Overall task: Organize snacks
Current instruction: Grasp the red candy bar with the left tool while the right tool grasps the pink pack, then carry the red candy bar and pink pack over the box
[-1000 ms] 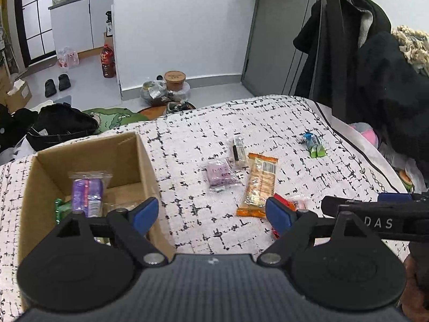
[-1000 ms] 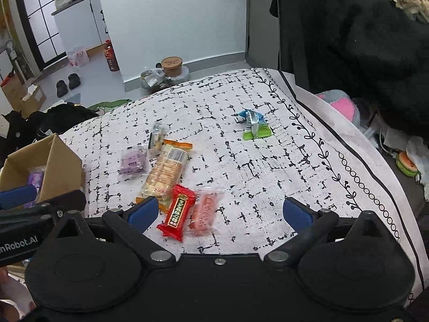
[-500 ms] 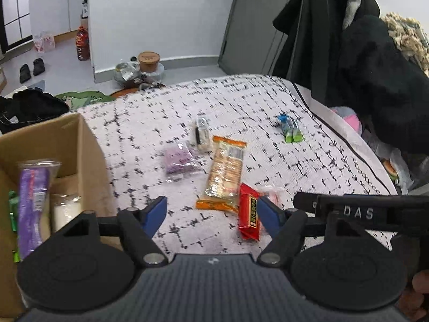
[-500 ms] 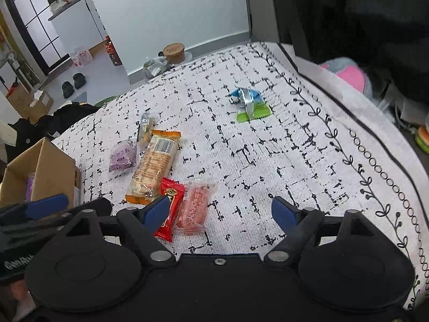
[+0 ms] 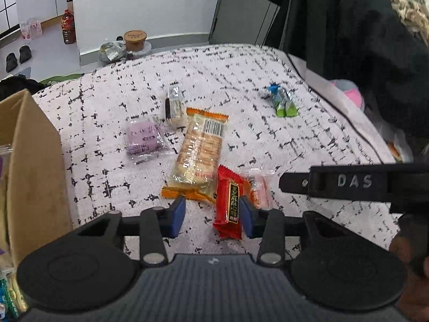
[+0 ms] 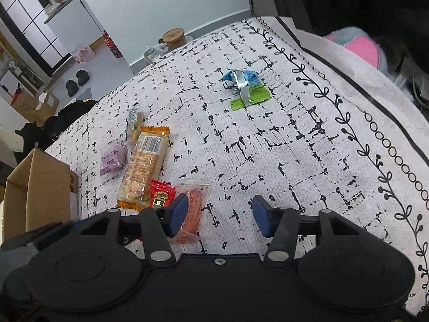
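Several snack packets lie on the black-and-white cloth (image 5: 268, 147). My left gripper (image 5: 211, 216) hangs low over the near end of the red packet (image 5: 229, 201). Its jaws are closing with the packet between them, and only the right pad is near its edge. An orange cracker pack (image 5: 199, 155), a purple packet (image 5: 144, 139) and a clear packet (image 5: 174, 104) lie beyond. My right gripper (image 6: 219, 216) is also closing, over bare cloth. A pink clear packet (image 6: 191, 212) sits by its left finger. A blue-green packet (image 6: 245, 87) lies far off.
An open cardboard box (image 5: 29, 161) with snacks inside stands at the left, also visible as the box (image 6: 34, 187) in the right wrist view. Dark coats (image 5: 362, 40) hang at the right. The cloth's bordered edge (image 6: 375, 139) drops off to the right. Floor clutter lies beyond.
Both grippers have moved forward and down toward the cluster of packets. Both pairs of jaws have narrowed. The box has slid to the left edge of the left wrist view.
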Demonstrator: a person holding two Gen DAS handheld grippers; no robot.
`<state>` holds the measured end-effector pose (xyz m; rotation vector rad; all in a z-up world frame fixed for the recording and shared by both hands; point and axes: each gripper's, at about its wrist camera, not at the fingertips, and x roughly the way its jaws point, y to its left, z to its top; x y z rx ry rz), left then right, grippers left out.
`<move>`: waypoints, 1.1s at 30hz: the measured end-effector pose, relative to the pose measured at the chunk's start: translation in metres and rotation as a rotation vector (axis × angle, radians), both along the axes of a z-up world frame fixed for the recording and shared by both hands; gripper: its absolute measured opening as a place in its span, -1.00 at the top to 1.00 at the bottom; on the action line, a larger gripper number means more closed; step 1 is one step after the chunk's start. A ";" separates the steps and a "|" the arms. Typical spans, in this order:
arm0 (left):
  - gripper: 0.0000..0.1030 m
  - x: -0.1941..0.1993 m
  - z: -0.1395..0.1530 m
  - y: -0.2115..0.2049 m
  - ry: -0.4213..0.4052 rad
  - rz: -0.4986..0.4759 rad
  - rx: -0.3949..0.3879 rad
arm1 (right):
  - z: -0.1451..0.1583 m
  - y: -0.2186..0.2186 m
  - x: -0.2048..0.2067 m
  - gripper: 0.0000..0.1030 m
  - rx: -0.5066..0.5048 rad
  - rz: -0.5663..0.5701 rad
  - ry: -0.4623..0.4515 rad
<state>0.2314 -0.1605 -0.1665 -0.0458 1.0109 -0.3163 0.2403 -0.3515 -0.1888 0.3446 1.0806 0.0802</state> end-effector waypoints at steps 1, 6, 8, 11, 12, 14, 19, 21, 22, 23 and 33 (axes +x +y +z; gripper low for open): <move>0.25 0.002 -0.003 -0.001 0.009 0.001 0.004 | -0.001 0.000 0.001 0.00 0.003 -0.001 0.003; 0.33 0.005 -0.013 -0.010 0.031 -0.032 -0.011 | -0.005 -0.001 0.006 0.00 0.024 0.000 0.019; 0.46 0.006 -0.017 -0.014 0.042 -0.036 0.009 | -0.008 0.002 0.008 -0.01 0.036 0.003 0.028; 0.52 0.007 -0.020 -0.015 0.040 -0.030 0.025 | -0.011 0.006 0.009 -0.01 0.047 0.008 0.036; 0.55 0.007 -0.019 -0.015 0.040 -0.029 0.024 | -0.012 0.008 0.009 0.01 0.047 0.012 0.037; 0.61 0.007 -0.018 -0.013 0.045 -0.027 0.014 | -0.014 0.011 0.010 0.07 0.048 0.021 0.044; 0.62 0.005 -0.016 -0.009 0.052 -0.021 0.023 | -0.015 0.022 0.014 0.19 0.042 0.041 0.054; 0.62 0.003 -0.015 -0.008 0.053 -0.023 0.029 | -0.016 0.028 0.016 0.21 0.036 0.057 0.069; 0.62 0.002 -0.015 -0.007 0.052 -0.024 0.030 | -0.017 0.031 0.017 0.21 0.031 0.066 0.075; 0.62 0.001 -0.014 -0.006 0.052 -0.023 0.030 | -0.017 0.035 0.017 0.22 0.014 0.079 0.078; 0.62 -0.008 -0.002 0.011 0.035 -0.001 0.012 | -0.008 0.041 0.012 0.63 -0.085 0.057 0.080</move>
